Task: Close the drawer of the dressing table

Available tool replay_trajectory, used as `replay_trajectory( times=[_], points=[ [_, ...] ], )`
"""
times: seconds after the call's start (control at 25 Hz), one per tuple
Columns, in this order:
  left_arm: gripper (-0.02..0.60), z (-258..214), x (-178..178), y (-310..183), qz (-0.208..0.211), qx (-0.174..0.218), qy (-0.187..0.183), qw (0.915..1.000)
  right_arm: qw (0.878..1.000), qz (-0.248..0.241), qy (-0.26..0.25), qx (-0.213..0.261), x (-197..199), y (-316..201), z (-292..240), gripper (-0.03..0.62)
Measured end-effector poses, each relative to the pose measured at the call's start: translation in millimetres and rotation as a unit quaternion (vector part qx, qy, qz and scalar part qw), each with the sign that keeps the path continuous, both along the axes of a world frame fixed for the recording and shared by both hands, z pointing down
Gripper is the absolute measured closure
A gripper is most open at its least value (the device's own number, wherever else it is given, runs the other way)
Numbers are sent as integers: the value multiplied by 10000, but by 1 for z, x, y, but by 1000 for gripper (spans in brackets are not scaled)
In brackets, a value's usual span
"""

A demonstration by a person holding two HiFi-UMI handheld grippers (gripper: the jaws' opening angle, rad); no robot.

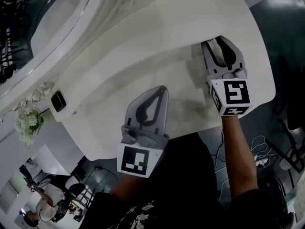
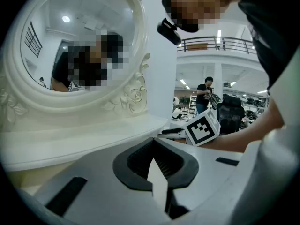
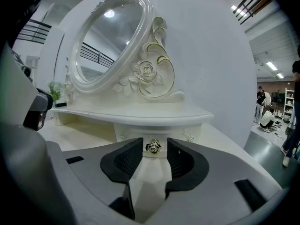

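The drawer [image 3: 154, 131] sits under the shelf [image 3: 140, 115] below the mirror [image 3: 112, 36], at the back of the desk [image 1: 119, 80]. Its front faces the right gripper [image 3: 154, 144], but how far out it stands cannot be told from here. The rose-shaped knob [image 3: 153, 146] lies just between that gripper's jaws, which stand apart on either side of it and grip nothing; whether they touch the drawer front is unclear. The left gripper [image 1: 162, 92] hangs over the near part of the desk, well apart from the drawer, its jaws brought together at the tips and empty. The push will likely come from the right gripper, and the chief risk is an off-centre shove: one jaw pressing beside the knob could skew the small drawer so it binds. The knob could also wedge between the jaws, so drawing back would tug the drawer out again.
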State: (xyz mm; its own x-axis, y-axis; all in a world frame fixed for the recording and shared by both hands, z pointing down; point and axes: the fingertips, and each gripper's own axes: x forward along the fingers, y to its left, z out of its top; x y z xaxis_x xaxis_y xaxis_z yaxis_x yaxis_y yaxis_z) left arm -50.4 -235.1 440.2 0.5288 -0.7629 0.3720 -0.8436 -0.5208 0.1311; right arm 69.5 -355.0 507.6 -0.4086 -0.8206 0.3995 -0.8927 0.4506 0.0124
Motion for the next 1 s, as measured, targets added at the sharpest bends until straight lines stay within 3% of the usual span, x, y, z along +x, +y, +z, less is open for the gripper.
replay_trajectory(
  times=[0.08,0.24,0.4,0.48,0.64,1.0],
  points=[
    [580,-3,1,2,-13,49,-12,10000,9999,98,13,35,5,3,0,425],
    [580,-16,5,11,-51,224,0,9997,9990,356,54,249,24,30,-11,416],
    [580,-39,13,24,-57,534,59,9985,9880,976,-380,1138,51,68,-65,590],
    [580,-53,20,32,-58,703,122,9974,9794,1133,-633,1544,58,87,-96,594],
    [580,-82,31,50,-52,1031,177,9945,9737,814,-1183,1770,49,120,-140,595],
    [580,-138,35,93,-173,1599,267,9866,9736,274,-863,2095,51,202,-213,595]
  ],
)
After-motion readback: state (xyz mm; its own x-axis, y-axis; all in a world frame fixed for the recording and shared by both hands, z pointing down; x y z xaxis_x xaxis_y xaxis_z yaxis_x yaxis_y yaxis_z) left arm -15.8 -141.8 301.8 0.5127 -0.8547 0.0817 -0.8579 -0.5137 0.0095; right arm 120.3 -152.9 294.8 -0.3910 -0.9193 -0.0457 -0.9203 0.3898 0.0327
